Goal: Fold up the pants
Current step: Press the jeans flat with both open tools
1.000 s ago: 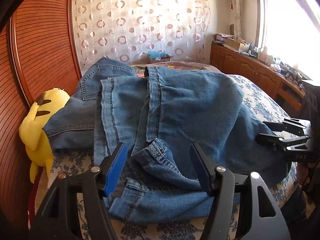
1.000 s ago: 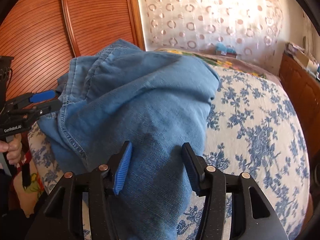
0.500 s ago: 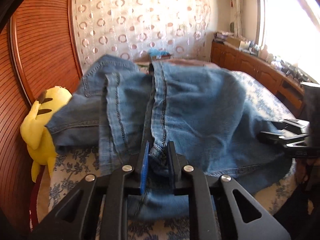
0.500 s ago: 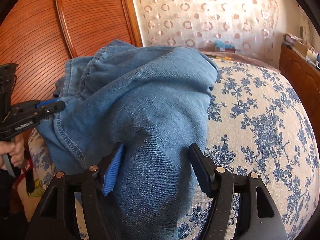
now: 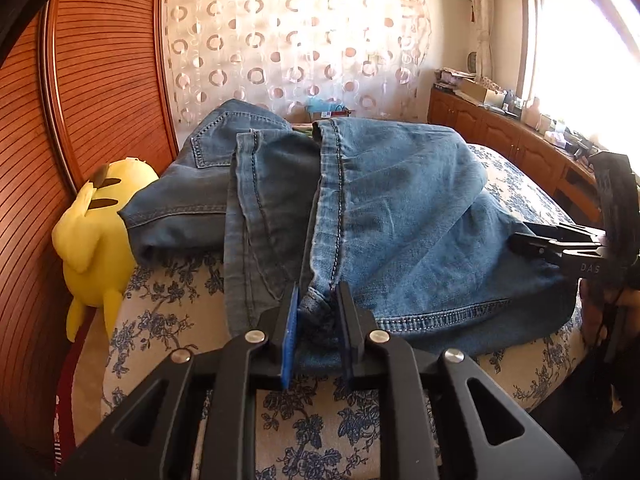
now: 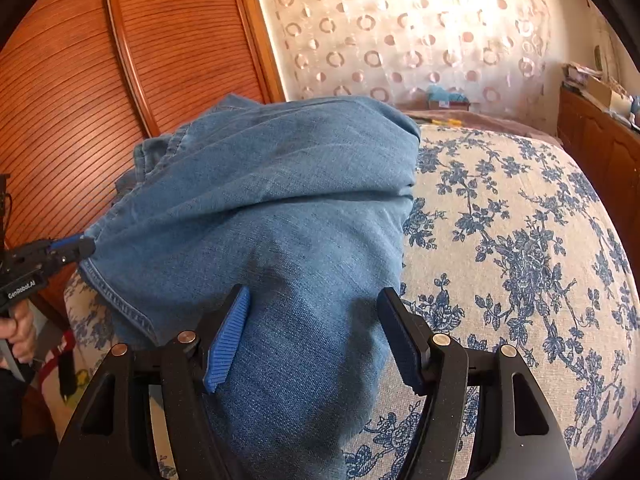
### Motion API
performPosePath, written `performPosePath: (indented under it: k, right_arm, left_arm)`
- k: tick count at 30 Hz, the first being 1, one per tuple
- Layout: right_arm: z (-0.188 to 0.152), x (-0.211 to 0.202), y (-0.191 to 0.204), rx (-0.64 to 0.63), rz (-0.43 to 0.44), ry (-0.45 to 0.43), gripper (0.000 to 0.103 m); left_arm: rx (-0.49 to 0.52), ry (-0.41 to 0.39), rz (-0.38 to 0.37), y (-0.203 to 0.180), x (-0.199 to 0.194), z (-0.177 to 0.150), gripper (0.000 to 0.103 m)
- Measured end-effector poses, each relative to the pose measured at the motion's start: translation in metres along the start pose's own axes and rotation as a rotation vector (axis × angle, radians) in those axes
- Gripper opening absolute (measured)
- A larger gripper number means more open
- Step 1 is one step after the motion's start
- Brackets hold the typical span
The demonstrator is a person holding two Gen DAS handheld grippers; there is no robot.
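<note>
The left gripper [image 5: 317, 300] is clamped on a bunched hem of the jeans [image 5: 384, 208] at the near edge of the bed [image 5: 168, 320]; its jaws have just been closing and then eased slightly, with the denim pinched between the pads. From there the jeans spread away across the flowered bedspread, a seam running up the middle and a back pocket showing at the far left. A yellow plush toy [image 5: 96, 240] leans beside the bed against the ribbed wooden wardrobe [image 5: 92, 92].

The right gripper [image 6: 314, 328] stands with its jaws apart, one on each side of a hanging fold of denim; the fold lies between them, and the pads do not visibly press it. Its jaws have been opening over the last second. In this view the left gripper pinches the edge of the jeans at far left, above a hand [image 6: 20, 328].

Beyond the jeans hangs a curtain with ring patterns [image 5: 296, 48], and a wooden cabinet [image 5: 500, 136] runs along the bright window.
</note>
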State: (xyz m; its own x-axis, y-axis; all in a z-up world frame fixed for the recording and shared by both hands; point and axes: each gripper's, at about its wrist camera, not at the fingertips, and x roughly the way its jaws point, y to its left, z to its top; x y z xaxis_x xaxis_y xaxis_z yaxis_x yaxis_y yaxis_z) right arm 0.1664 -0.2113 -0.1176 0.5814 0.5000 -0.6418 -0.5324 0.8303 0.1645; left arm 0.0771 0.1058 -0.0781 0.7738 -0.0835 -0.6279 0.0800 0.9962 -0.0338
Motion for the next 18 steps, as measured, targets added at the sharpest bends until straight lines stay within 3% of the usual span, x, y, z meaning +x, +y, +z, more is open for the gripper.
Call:
performPosePath:
  k: [1,6,8,11,18]
  right_arm:
    - [0.0,0.0,0.0,-0.001,-0.002,0.002,0.067]
    - [0.0,0.004,0.005,-0.013,-0.012,0.013,0.067]
    - [-0.001,0.004,0.007,-0.023,-0.019,0.012,0.067]
    - [-0.002,0.004,0.009,-0.033,-0.026,0.01,0.067]
    - [-0.002,0.005,0.011,-0.042,-0.032,0.007,0.067]
  left_arm:
    - [0.003,-0.003,0.0,0.0,-0.001,0.002,0.019]
    - [0.006,-0.027,-0.015,0.002,-0.005,0.014,0.047]
    - [0.005,-0.036,-0.02,0.006,-0.006,0.022,0.049]
    - [0.01,-0.055,-0.03,0.006,-0.006,0.034,0.069]
    - [0.049,-0.069,-0.047,-0.006,0.011,0.061,0.071]
